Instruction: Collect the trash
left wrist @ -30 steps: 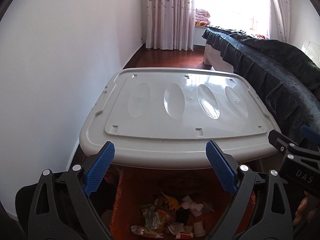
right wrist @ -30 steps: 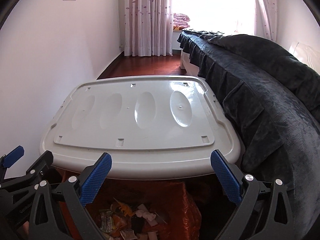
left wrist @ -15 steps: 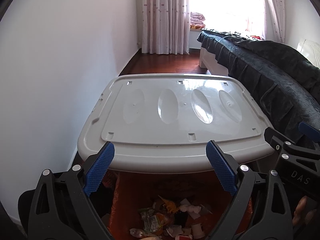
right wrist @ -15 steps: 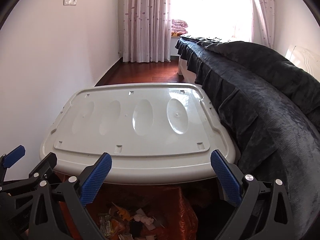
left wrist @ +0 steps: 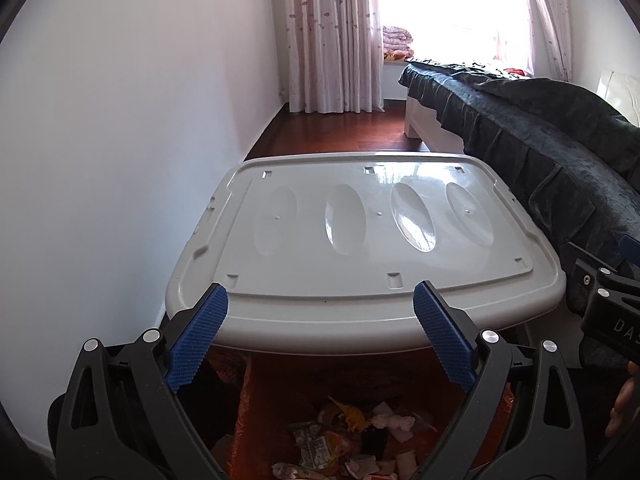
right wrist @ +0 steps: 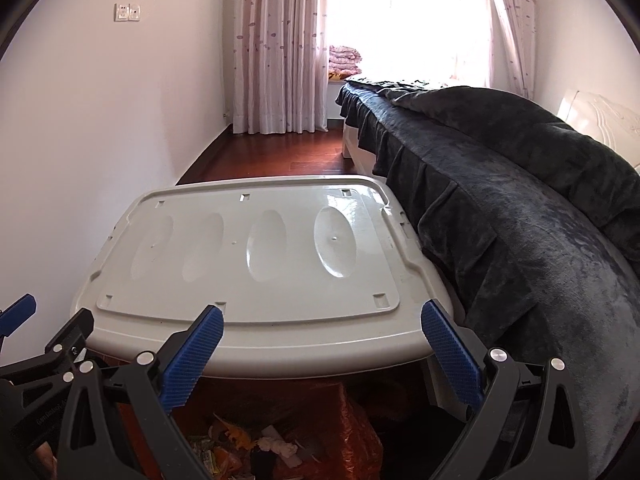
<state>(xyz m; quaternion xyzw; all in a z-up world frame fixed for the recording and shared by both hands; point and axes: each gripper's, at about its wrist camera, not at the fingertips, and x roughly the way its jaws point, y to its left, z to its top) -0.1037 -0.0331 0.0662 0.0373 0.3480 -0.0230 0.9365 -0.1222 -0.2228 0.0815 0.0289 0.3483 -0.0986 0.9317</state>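
Observation:
A bin lined with an orange bag (left wrist: 256, 412) sits below both grippers and holds several wrappers and crumpled papers (left wrist: 352, 440); the trash also shows in the right wrist view (right wrist: 256, 448). My left gripper (left wrist: 320, 312) is open and empty above the bin. My right gripper (right wrist: 320, 332) is open and empty beside it. The right gripper's body shows at the right edge of the left wrist view (left wrist: 608, 304). Both sit at the near edge of a large white plastic box lid (left wrist: 360, 240), whose top is bare.
A bed with a dark blanket (right wrist: 520, 208) runs along the right, close to the white lid (right wrist: 256, 256). A white wall (left wrist: 120, 160) is on the left. Red wooden floor (left wrist: 344, 132) and curtains (left wrist: 332, 36) lie beyond the box.
Both grippers have pulled back and tilted upward, so the box lid sits lower and smaller in both views. Both stay open and empty.

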